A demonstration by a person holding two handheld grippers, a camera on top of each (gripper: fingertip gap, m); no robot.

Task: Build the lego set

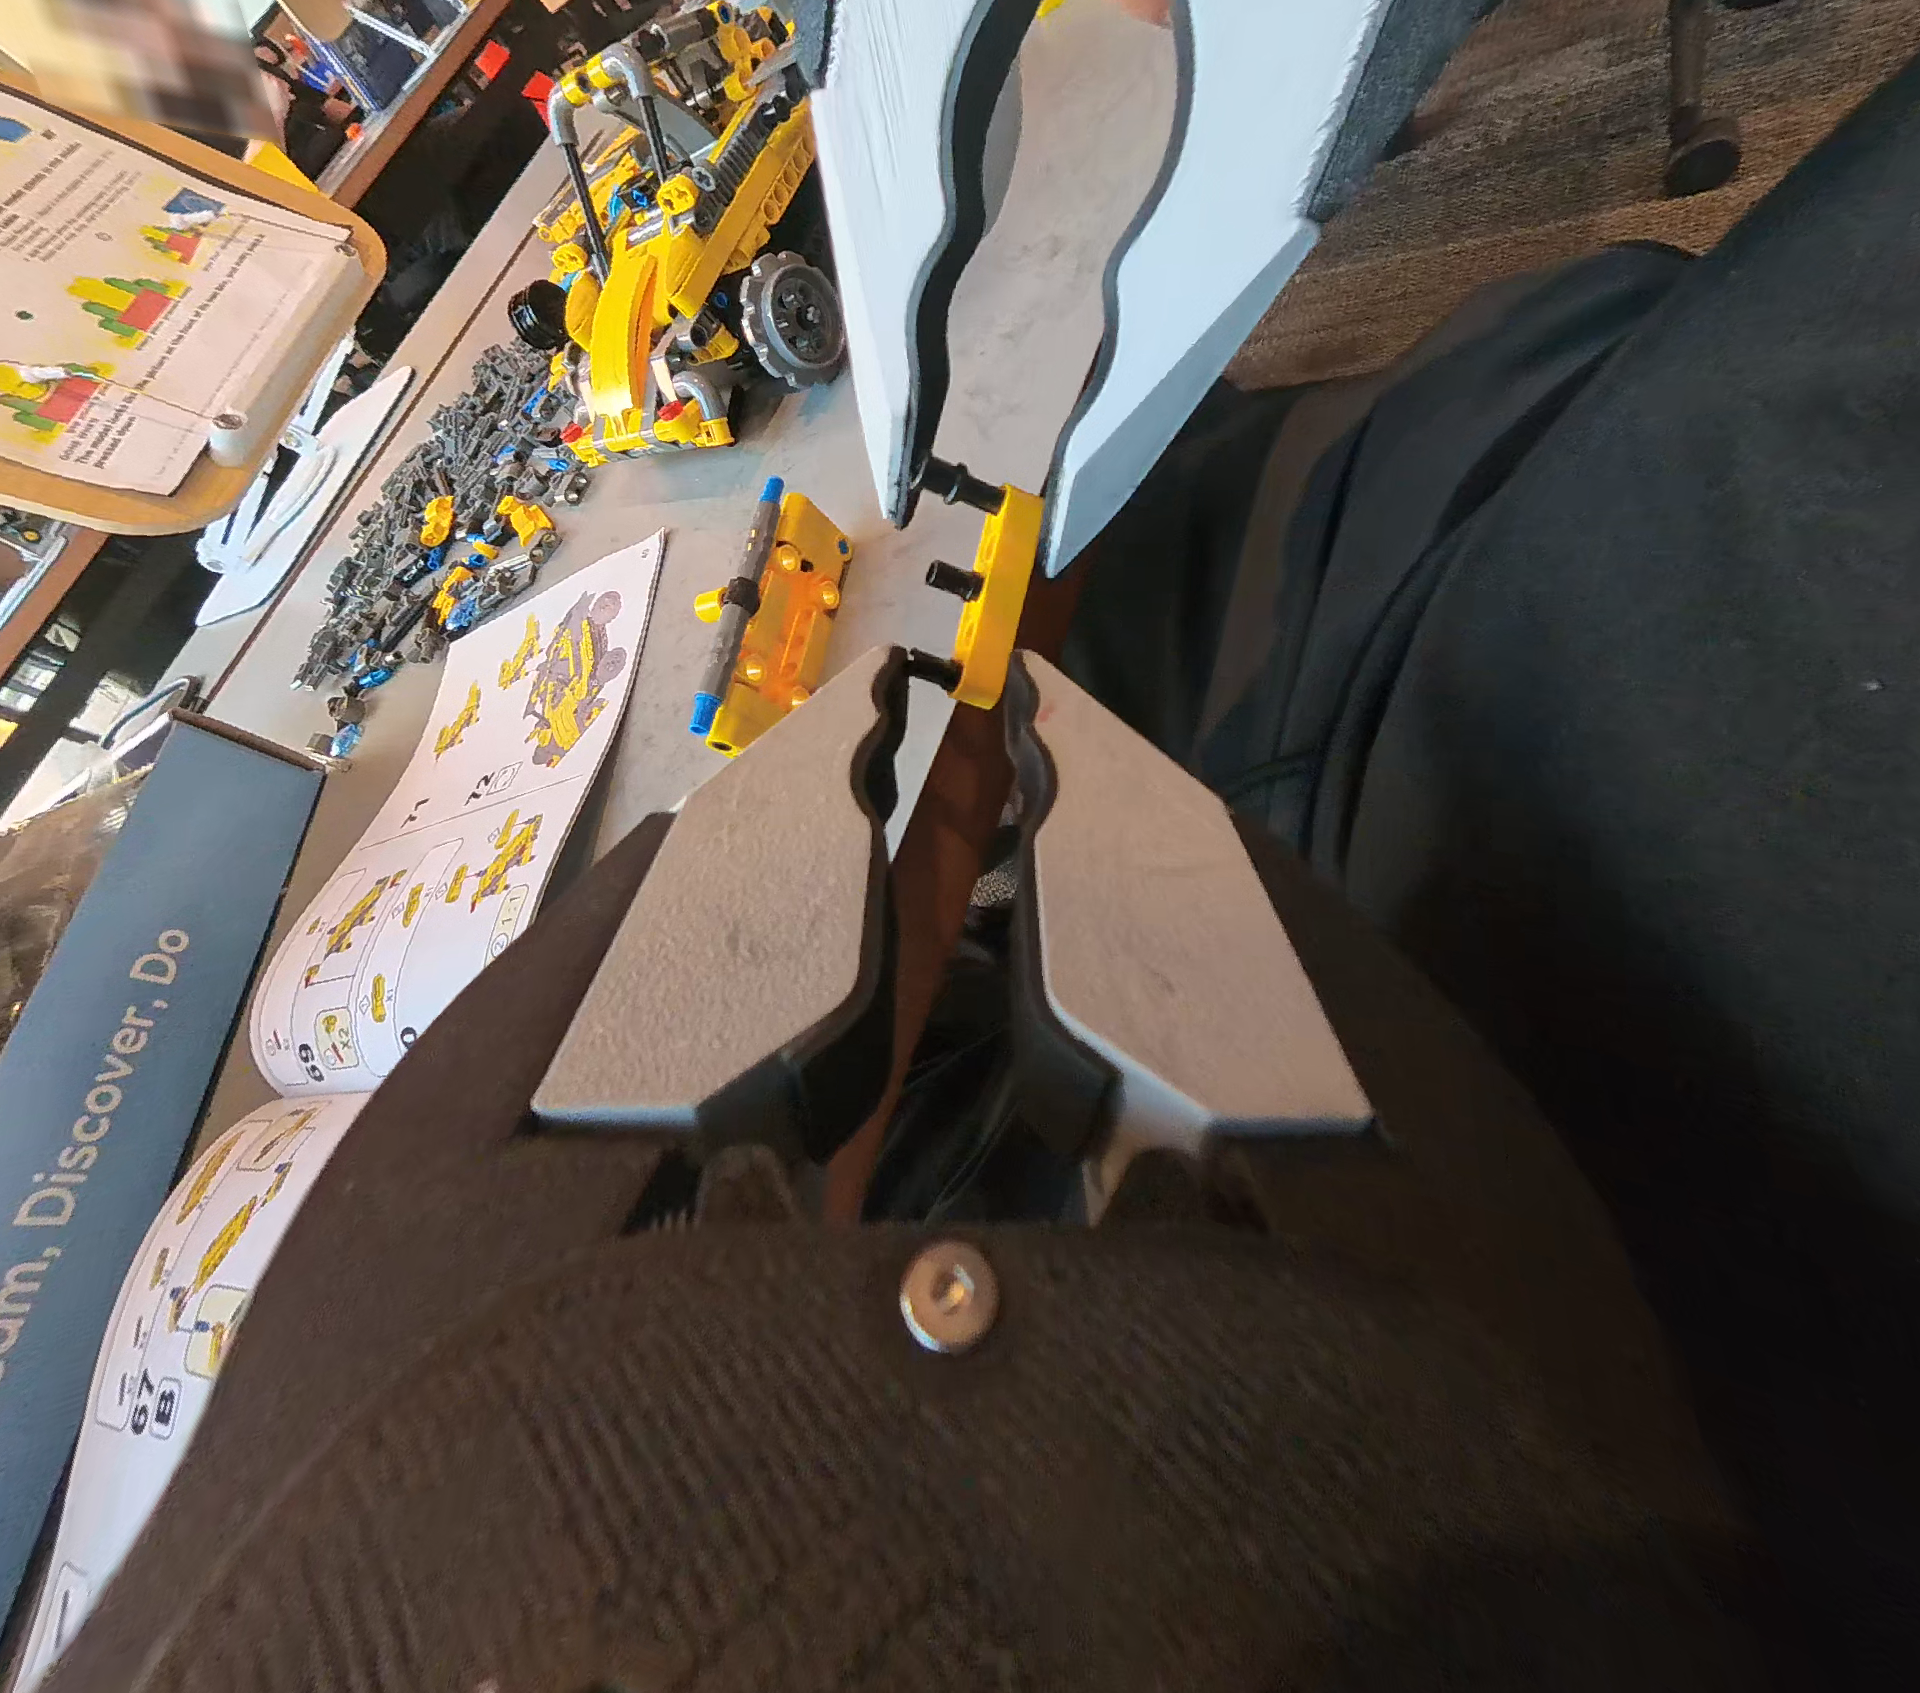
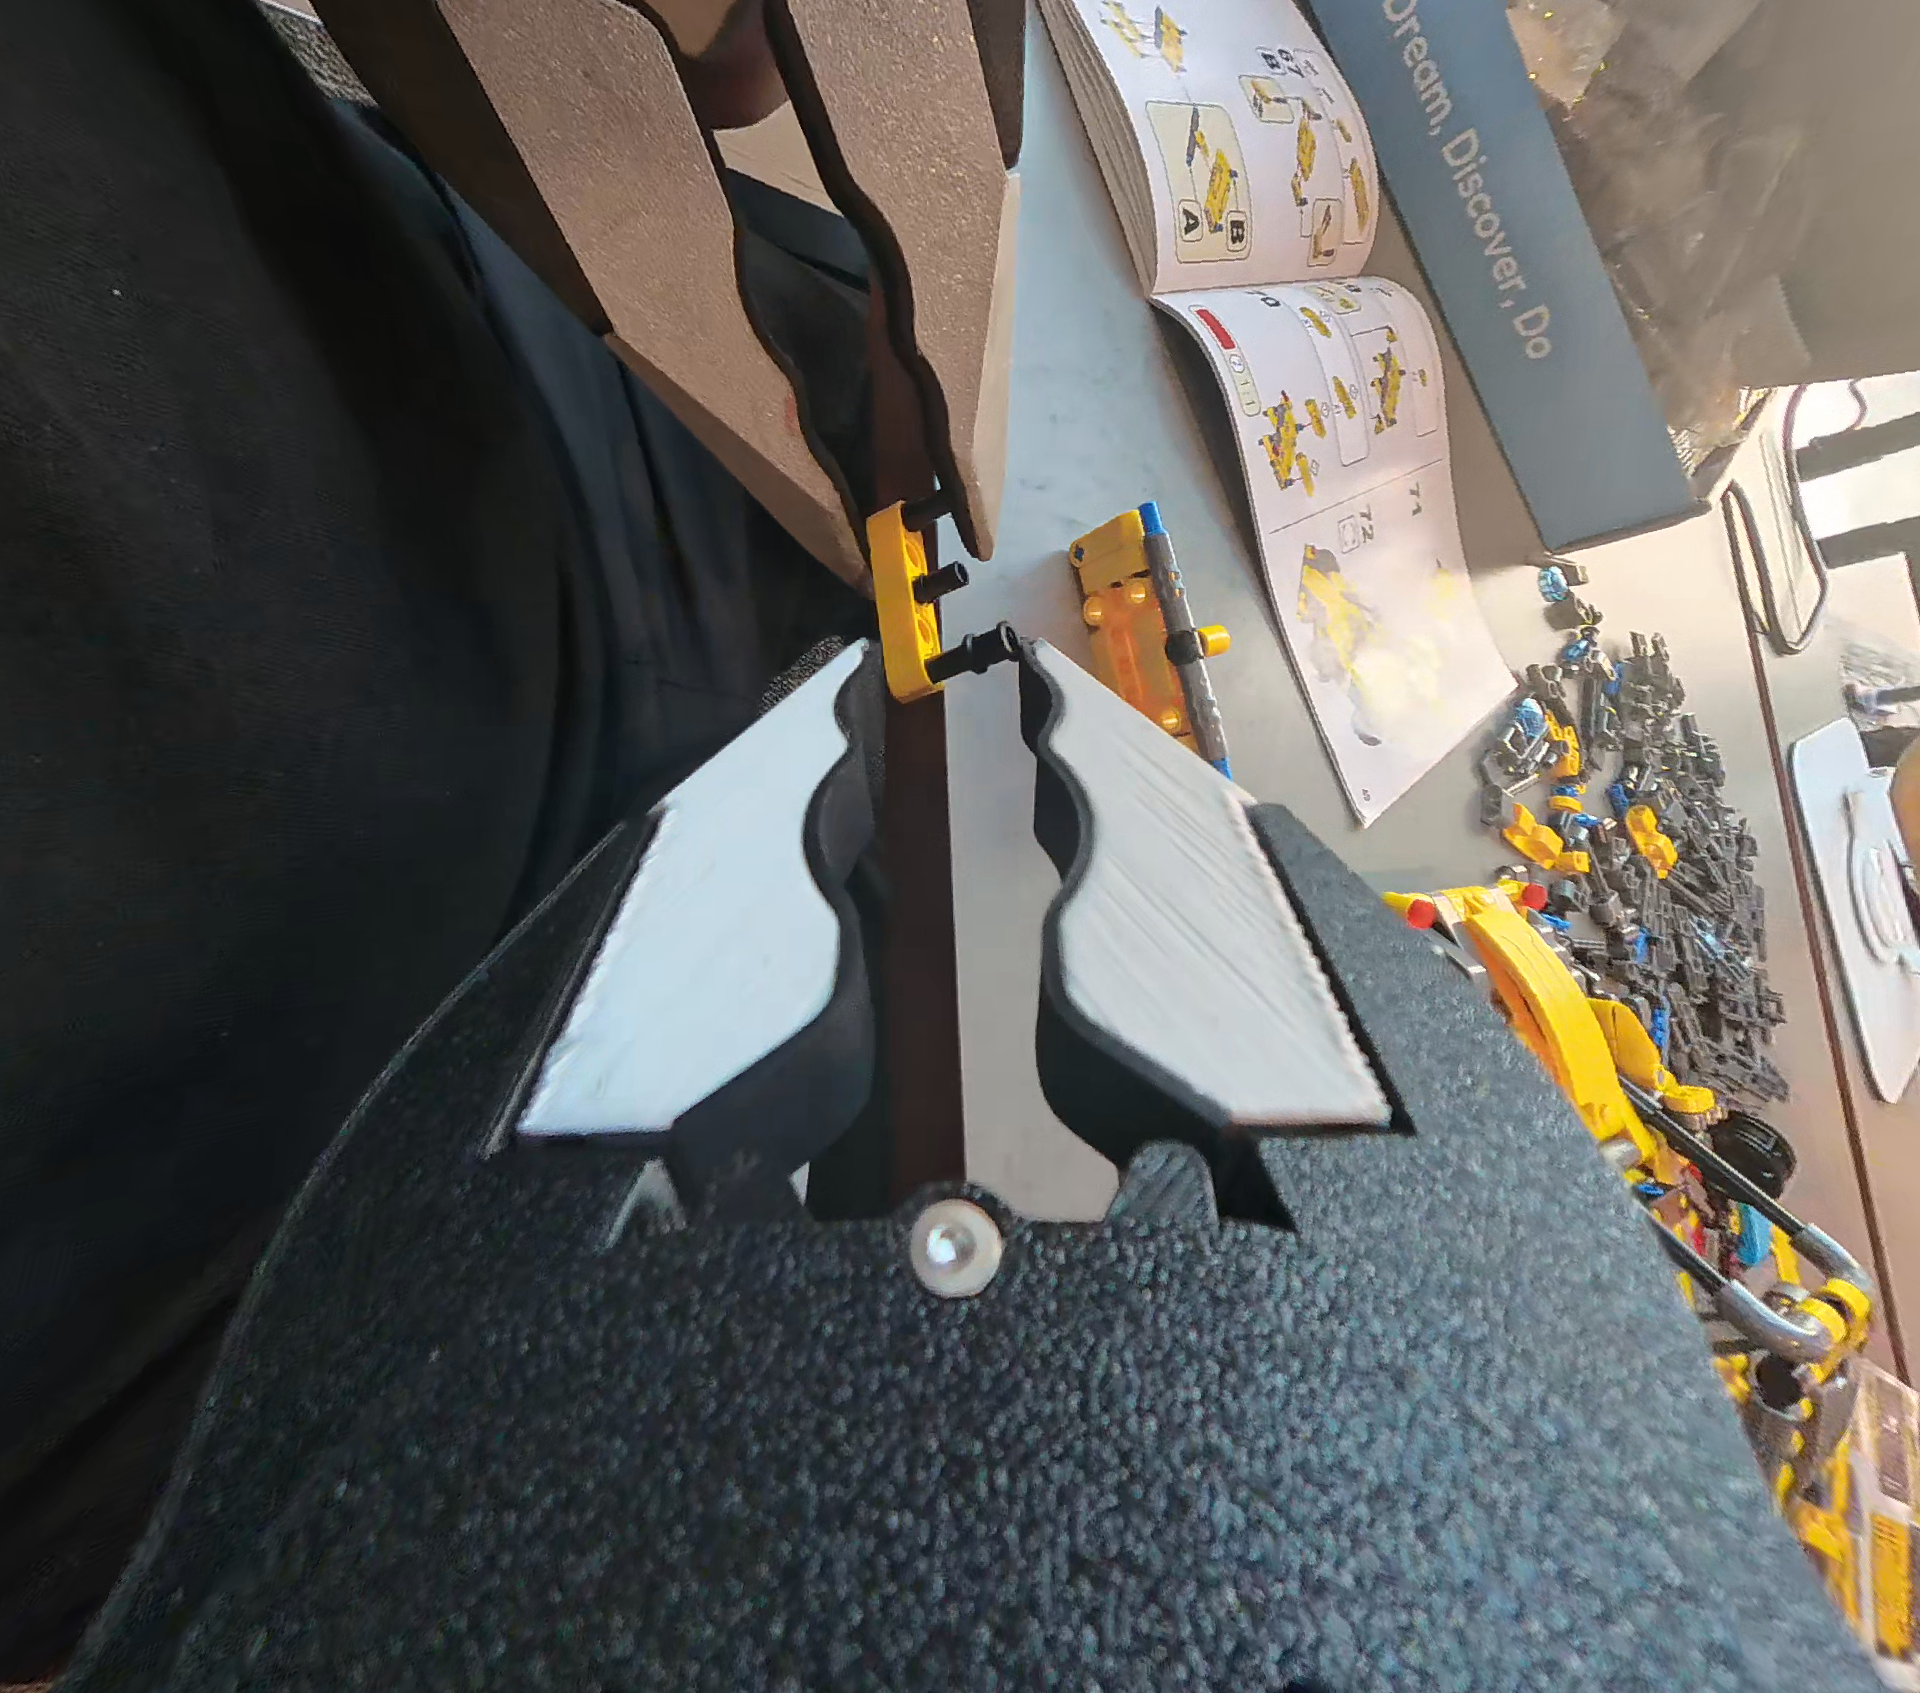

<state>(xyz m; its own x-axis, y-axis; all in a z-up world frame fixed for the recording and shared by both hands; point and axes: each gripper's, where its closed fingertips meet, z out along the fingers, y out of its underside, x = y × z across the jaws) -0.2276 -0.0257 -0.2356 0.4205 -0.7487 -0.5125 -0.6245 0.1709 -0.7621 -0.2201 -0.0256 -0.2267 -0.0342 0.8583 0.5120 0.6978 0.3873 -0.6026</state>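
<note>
A short yellow beam (image 1: 997, 594) with three black pins is held in the air over the table's near edge. My left gripper (image 1: 956, 667), with grey fingers, is shut on one end of it. My right gripper (image 2: 943, 651), with white fingers, is shut on the other end, one finger on the beam's back (image 2: 902, 594) and the other on the tip of the end pin (image 2: 977, 654), which sticks out farther than the other two. Each gripper shows opposite in the other's view: the right (image 1: 977, 521), the left (image 2: 920, 552).
On the grey table (image 1: 1039, 272) lie a yellow panel piece with a grey axle (image 1: 774, 615), an open instruction booklet (image 1: 457, 833), a pile of small parts (image 1: 457, 521), a yellow vehicle model (image 1: 675, 241) and a dark blue box (image 1: 135, 1020). A person's dark clothing (image 1: 1558, 708) is beside the edge. The grippers are tip to tip, or close to it.
</note>
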